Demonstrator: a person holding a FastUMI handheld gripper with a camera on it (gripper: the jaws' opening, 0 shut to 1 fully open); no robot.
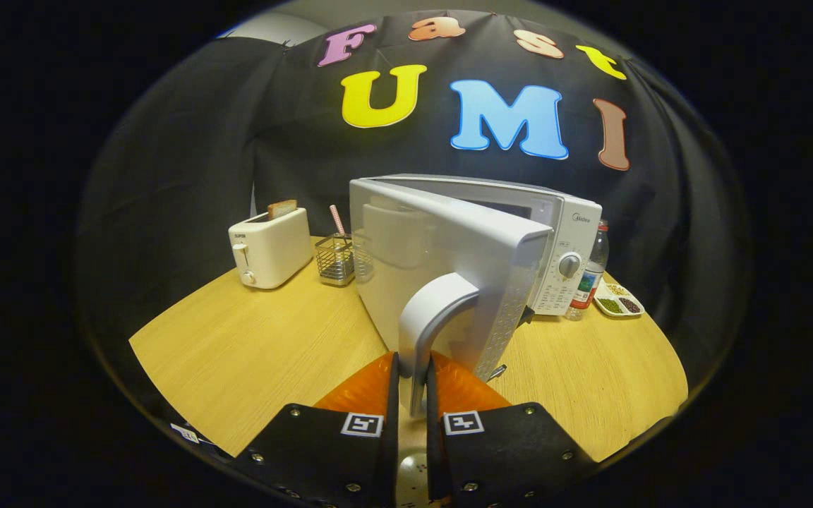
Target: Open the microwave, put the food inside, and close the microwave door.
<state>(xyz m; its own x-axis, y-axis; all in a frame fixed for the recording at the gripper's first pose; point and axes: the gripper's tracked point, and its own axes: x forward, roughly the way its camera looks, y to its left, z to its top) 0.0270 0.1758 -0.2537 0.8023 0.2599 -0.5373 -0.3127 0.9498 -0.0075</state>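
Tongs [413,384] apparently clenched on upright door handle [429,331], microwave [562,247] door [442,275] swung partway open, hinge side leftward beyond the fingers.

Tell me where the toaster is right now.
In the gripper view, the toaster stands on the wooden table, beyond the gripper and left of the open microwave door, beside the wire holder.

Mock kitchen booth: microwave [477,261], toaster [270,248], table [251,353].
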